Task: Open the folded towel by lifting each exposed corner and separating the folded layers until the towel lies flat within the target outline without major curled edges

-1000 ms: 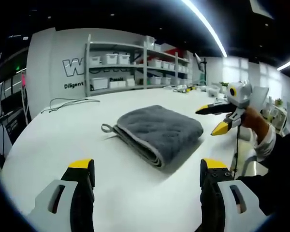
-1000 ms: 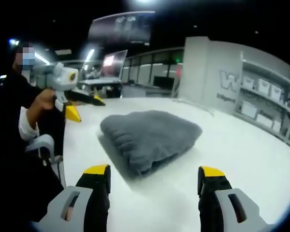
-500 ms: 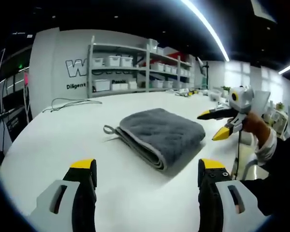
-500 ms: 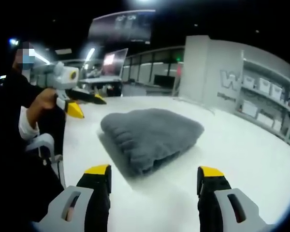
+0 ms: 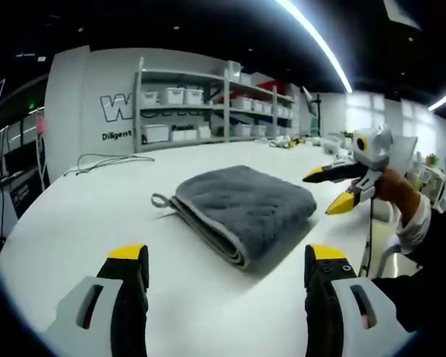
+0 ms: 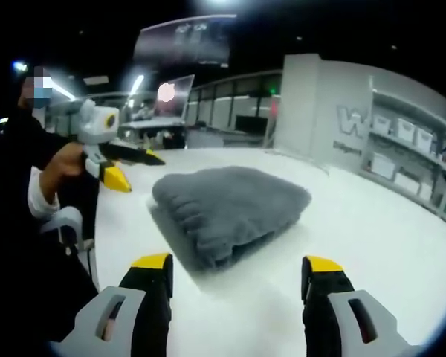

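A grey folded towel (image 5: pixel 245 208) lies on the white table (image 5: pixel 89 216), its stacked folded edges facing me and a small hanging loop (image 5: pixel 160 201) at its left corner. My left gripper (image 5: pixel 227 259) hovers open in front of the towel, with nothing between its yellow-tipped jaws. My right gripper (image 5: pixel 323 192) is held by a hand beside the towel's right side, open and apart from it. In the right gripper view the same towel (image 6: pixel 230 207) sits ahead of my open right gripper (image 6: pixel 238 264). There my left gripper (image 6: pixel 137 171) shows at the left, open, near the towel's far-left edge.
Shelves with white bins (image 5: pixel 208 104) stand against the back wall. A thin cable (image 5: pixel 108 158) lies on the table's far left. A person's dark sleeve (image 6: pixel 37 245) and the table edge are at the left of the right gripper view.
Both views have shifted slightly with the hands. The towel has not moved, and both grippers stay open and off it.
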### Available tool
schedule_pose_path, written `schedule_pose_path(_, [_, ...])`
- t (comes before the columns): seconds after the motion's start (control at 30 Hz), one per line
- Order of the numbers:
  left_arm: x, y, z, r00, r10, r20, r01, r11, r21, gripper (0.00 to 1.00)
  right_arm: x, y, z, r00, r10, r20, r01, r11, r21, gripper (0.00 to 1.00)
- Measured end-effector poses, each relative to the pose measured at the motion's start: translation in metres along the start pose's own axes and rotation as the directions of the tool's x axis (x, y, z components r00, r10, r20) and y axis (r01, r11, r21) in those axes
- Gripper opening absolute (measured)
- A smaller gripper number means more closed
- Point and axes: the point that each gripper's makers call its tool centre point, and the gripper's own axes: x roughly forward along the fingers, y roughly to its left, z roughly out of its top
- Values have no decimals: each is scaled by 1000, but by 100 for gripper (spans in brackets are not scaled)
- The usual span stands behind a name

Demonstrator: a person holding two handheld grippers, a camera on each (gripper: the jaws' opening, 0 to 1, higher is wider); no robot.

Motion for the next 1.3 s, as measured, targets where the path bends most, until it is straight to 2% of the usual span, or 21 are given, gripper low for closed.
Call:
schedule_pose_path(0.33, [9, 4, 0, 1000, -5, -2, 5, 1000, 12, 81, 0, -3, -3, 1000, 1, -2, -1, 1000, 6, 68])
schedule_pose_path(0.57, [6, 14, 6, 999, 0, 32, 2, 999, -53, 77, 4, 0, -6, 1000, 8, -14, -8, 1000, 2, 68])
schedule_pose_path(1.3, [12, 2, -3, 1000, -9, 16, 9, 999, -43, 75, 7, 2, -11, 1000, 17, -24, -17, 1000, 5, 67])
